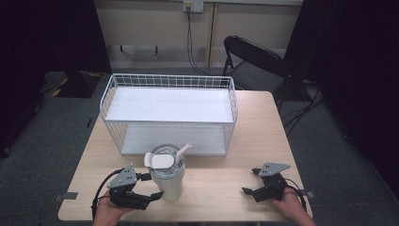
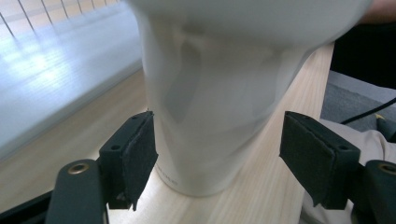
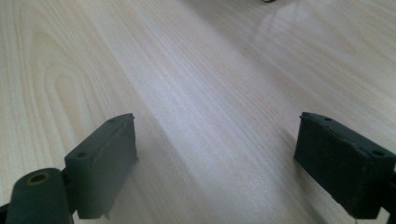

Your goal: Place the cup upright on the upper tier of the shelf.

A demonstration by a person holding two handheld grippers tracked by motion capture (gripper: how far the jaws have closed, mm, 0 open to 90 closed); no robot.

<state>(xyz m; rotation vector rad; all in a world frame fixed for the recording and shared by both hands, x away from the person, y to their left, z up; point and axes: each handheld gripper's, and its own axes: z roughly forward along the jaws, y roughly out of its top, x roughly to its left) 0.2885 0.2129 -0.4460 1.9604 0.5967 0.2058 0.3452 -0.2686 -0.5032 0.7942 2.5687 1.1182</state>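
Left gripper view: upright cream tumbler (image 2: 210, 116) stands at twelve o'clock between the left gripper's (image 2: 217, 154) wide-open jaws, one pad (image 2: 140, 156) touching, nothing clamped.

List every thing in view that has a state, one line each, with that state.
Tumbler: upright on the table, lid on, straw in.
Left tongs: open, jaws either side of the tumbler's base; one pad at its wall, the other apart from it.
Right tongs: open, nothing between the jaws, over bare table.
Wire shelf rack: upright, both shelves bare.
Folding chair: unfolded, behind the table.
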